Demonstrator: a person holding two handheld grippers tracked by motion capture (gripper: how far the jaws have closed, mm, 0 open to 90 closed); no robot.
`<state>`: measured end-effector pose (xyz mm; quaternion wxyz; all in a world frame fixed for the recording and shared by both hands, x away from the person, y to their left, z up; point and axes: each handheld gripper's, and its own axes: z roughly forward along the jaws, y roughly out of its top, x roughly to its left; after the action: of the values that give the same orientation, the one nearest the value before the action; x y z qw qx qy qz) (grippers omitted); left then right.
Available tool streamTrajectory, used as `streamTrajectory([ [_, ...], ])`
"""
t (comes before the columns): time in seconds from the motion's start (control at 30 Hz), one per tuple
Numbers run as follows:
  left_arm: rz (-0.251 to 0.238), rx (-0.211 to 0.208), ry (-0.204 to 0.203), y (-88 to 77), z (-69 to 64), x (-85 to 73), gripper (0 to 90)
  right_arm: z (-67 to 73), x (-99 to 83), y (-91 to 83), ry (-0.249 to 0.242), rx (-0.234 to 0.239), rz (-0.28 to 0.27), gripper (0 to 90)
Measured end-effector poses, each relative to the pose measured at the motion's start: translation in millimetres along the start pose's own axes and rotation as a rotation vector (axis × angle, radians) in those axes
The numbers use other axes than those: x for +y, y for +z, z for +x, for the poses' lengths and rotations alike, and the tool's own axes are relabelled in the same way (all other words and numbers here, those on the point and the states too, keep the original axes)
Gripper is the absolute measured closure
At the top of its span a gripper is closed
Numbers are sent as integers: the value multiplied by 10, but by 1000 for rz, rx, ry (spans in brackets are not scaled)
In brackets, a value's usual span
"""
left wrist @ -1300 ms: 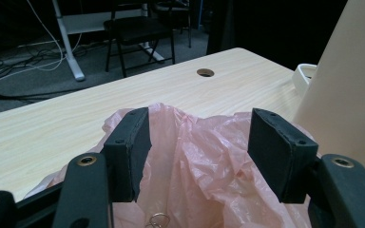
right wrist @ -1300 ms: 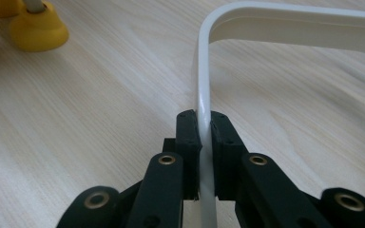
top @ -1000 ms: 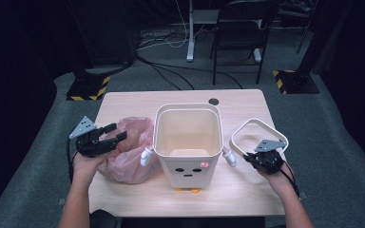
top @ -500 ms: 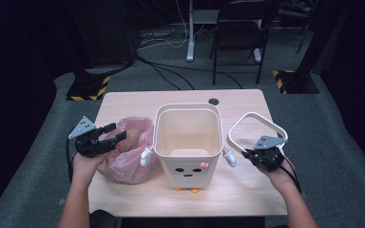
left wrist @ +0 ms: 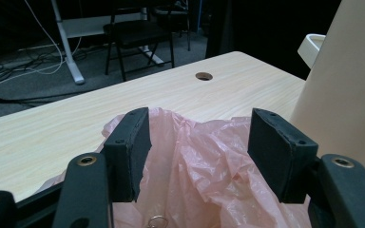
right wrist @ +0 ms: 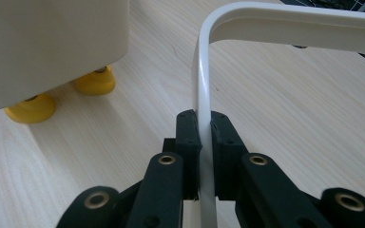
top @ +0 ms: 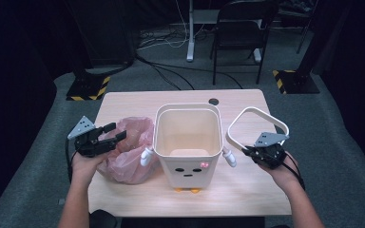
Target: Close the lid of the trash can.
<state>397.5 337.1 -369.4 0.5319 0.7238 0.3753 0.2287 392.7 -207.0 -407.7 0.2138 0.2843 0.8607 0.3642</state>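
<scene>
A cream bin point(top: 187, 142) with a small face, white arms and yellow feet point(right wrist: 94, 80) stands mid-table. My right gripper point(top: 247, 151) is to its right, shut on the near edge of a white ring frame point(top: 235, 125). In the right gripper view the pads point(right wrist: 189, 137) clamp the thin ring point(right wrist: 202, 66), which is lifted off the table and tilted up. My left gripper point(top: 115, 131) hovers open over a crumpled pink plastic bag point(top: 128, 147) lying left of the bin. In the left gripper view the bag point(left wrist: 204, 156) lies below the spread jaws, untouched.
The wooden table point(top: 247, 190) has a round cable hole point(top: 213, 101) at its far edge. Bare wood runs along the front and right of the bin. A black chair point(top: 242, 28) and cables on the floor lie beyond the table.
My right gripper has risen with the white ring, which went from lying flat on the table to standing tilted in the air. The left gripper has stayed put.
</scene>
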Motion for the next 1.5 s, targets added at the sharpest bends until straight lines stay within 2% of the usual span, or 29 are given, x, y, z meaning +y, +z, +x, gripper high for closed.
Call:
streamTrajectory([
  [0.6, 8, -4, 4, 8, -20, 5, 395, 23, 231, -237, -22, 40, 15, 833],
  [0.73, 8, -5, 3, 12, -24, 4, 395, 28, 296, -297, -39, 52, 29, 834],
  [1.17, 9, -5, 4, 12, -27, 4, 395, 13, 479, -495, -46, 85, -10, 833],
  [1.5, 6, -5, 6, 6, -29, 9, 395, 22, 603, -651, -56, 91, -44, 834],
])
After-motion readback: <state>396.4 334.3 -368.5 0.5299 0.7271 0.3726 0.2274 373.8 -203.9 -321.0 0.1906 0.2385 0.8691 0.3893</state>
